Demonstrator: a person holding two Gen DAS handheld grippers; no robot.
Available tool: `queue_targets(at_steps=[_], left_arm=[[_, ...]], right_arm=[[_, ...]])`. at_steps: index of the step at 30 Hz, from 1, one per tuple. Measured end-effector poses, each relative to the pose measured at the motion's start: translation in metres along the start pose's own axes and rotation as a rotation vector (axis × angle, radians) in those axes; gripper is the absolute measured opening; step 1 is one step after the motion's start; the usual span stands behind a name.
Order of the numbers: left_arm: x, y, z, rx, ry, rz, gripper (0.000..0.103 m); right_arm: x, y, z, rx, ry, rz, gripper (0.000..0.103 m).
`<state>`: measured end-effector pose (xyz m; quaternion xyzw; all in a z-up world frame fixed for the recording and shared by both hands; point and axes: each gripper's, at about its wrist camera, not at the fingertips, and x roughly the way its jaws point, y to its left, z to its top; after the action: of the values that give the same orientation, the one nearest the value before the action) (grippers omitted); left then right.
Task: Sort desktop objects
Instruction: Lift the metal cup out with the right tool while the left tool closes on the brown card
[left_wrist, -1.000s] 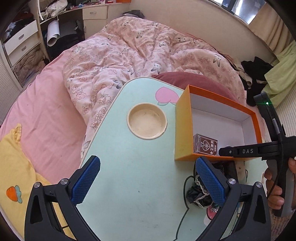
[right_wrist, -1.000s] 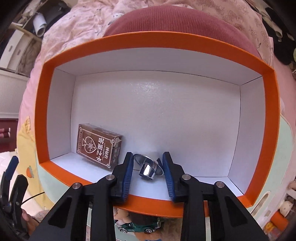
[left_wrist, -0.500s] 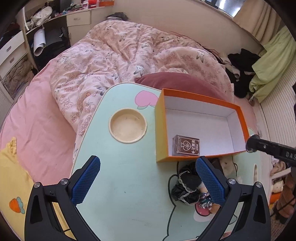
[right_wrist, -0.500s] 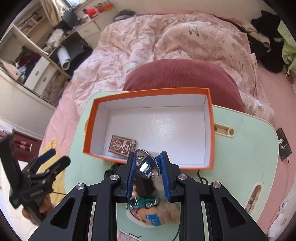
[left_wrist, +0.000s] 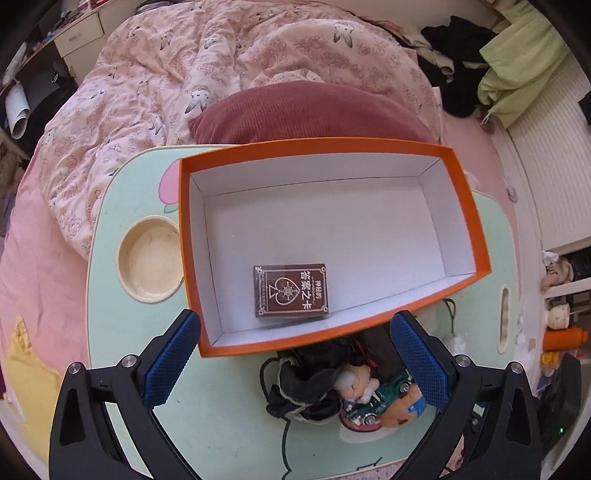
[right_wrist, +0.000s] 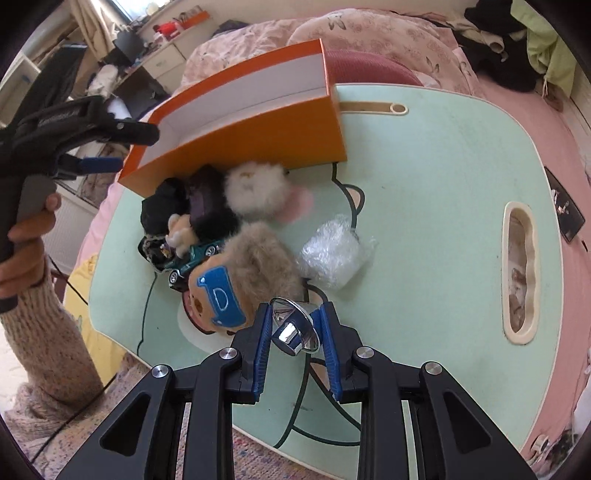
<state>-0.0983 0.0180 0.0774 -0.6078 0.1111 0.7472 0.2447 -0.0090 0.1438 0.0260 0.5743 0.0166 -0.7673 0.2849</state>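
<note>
Left gripper (left_wrist: 295, 354) is hanging wide open with nothing in it, right over the orange box (left_wrist: 192, 258). Inside the box, near its front wall, a brown card deck (left_wrist: 290, 290) is lying flat, printed 答案之卡. Right gripper (right_wrist: 295, 325) is clamping a shiny metal cone piece (right_wrist: 293, 326), hovering well away from the box, past the toy pile (right_wrist: 221, 236) sitting against its front.

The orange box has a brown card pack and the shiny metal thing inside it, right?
Not quite. The orange box holds only the brown card pack, as the left wrist view shows. The shiny metal thing is not inside: the right wrist view shows the right claw shut on it, above the table.
</note>
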Motion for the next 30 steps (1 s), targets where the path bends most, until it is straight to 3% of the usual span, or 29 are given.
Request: queue_targets(at_steps=[2,5,11,15,17,21,26,30], left_arm=[[0.005,-0.006,0.007,0.024,0.021,0.057,0.095],[0.012,-0.01,0.012,0.022,0.07,0.05,0.082],[0.025,-0.02,0.013,0.043,0.096,0.062,0.082],[0.035,-0.016,0.014,0.023,0.13,0.047,0.082],[0.04,-0.017,0.017,0.036,0.147,0.049,0.082],[0.049,-0.011,0.019,0.006,0.181,0.066,0.082],[0.057,-0.021,0.019,0.075,0.193,0.133,0.082],[0.062,-0.025,0.02,0.113,0.221,0.123,0.082]], right_arm=[[0.001,0.002,-0.004,-0.01,-0.009,0.006,0.025],[0.003,0.007,-0.008,-0.027,-0.03,-0.018,0.025],[0.014,0.011,-0.014,-0.052,-0.056,-0.076,0.028],[-0.001,0.007,-0.021,-0.032,-0.18,-0.062,0.055],[-0.014,0.003,-0.027,-0.017,-0.25,-0.035,0.059],[-0.024,-0.004,-0.035,0.005,-0.286,0.008,0.06],[-0.024,-0.013,-0.035,0.041,-0.281,0.028,0.06],[-0.022,-0.012,-0.024,0.055,-0.269,0.033,0.06]])
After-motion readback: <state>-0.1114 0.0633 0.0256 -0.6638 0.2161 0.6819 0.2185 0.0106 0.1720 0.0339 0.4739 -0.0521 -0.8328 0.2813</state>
